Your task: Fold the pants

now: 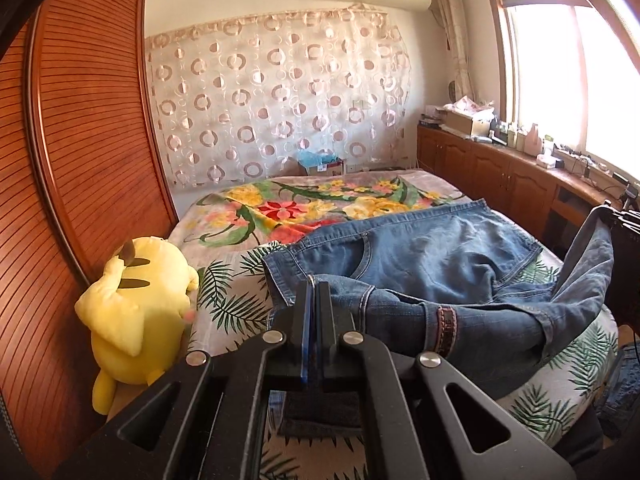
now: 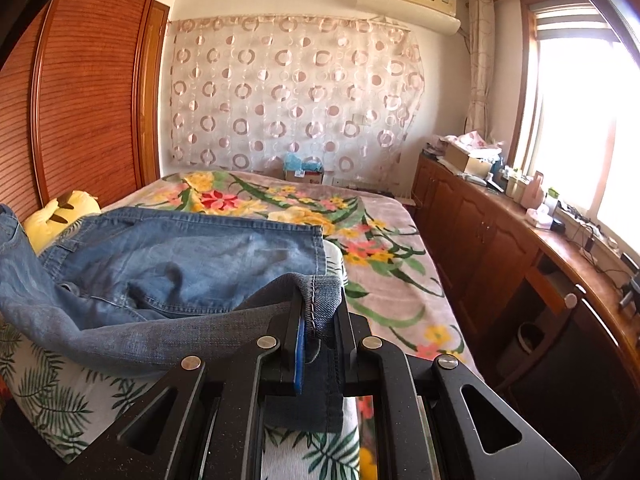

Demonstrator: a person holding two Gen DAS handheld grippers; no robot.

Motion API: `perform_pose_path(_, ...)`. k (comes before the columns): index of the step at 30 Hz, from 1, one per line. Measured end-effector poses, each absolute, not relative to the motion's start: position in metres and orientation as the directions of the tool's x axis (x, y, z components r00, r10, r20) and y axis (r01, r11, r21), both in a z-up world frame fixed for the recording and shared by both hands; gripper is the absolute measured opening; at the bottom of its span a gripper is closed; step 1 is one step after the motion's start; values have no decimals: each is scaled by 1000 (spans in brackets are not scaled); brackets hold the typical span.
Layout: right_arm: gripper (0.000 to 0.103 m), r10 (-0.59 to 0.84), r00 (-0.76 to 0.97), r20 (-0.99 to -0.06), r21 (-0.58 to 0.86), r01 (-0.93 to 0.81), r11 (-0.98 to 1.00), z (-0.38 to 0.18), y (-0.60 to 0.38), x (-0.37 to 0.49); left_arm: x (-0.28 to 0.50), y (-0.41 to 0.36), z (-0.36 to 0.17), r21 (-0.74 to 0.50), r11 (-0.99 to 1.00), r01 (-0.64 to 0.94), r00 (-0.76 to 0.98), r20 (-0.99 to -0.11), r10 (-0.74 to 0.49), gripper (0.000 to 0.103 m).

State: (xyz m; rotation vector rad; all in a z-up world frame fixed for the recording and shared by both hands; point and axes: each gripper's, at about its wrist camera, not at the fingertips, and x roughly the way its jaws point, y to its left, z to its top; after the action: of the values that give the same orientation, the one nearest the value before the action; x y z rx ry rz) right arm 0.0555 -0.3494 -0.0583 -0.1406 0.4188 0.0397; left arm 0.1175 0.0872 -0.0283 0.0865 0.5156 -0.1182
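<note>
Blue denim pants [image 1: 420, 256] lie across the near part of the bed [image 1: 240, 216], partly lifted. My left gripper [image 1: 315, 292] is shut on the pants' waistband edge near the leather label [image 1: 446, 322]. My right gripper [image 2: 318, 308] is shut on a stitched hem of the pants [image 2: 180, 256], held above the bed [image 2: 380, 280]. In the left wrist view the right gripper [image 1: 624, 220] shows at the far right, with a pant leg hanging from it.
A yellow plush toy [image 1: 140, 300] lies at the bed's left side, against a wooden slatted wardrobe [image 1: 80, 160]. Wooden cabinets [image 2: 500, 240] with clutter run along the right under the window. A patterned curtain [image 2: 288, 96] hangs behind the bed.
</note>
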Motion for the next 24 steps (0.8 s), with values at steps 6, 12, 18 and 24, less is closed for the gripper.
perform_pose_path(6, 11, 4, 908, -419, -117, -58, 991, -55, -351, 80, 143, 90, -38, 55, 990, 130, 847, -526, -82, 2)
perform_pose_path(12, 11, 6, 910, -415, -108, -56, 993, -46, -351, 101, 163, 92, -34, 69, 988, 137, 845, -528, -81, 2)
perform_pose_path(18, 11, -2, 912, -410, -132, -57, 990, -42, -350, 124, 192, 98, -30, 73, 990, 123, 847, -527, -66, 2)
perform_pose_path(24, 11, -5, 920, -392, -152, -59, 987, -31, -352, 149, 221, 104, -14, 77, 992, 103, 862, -504, -50, 2)
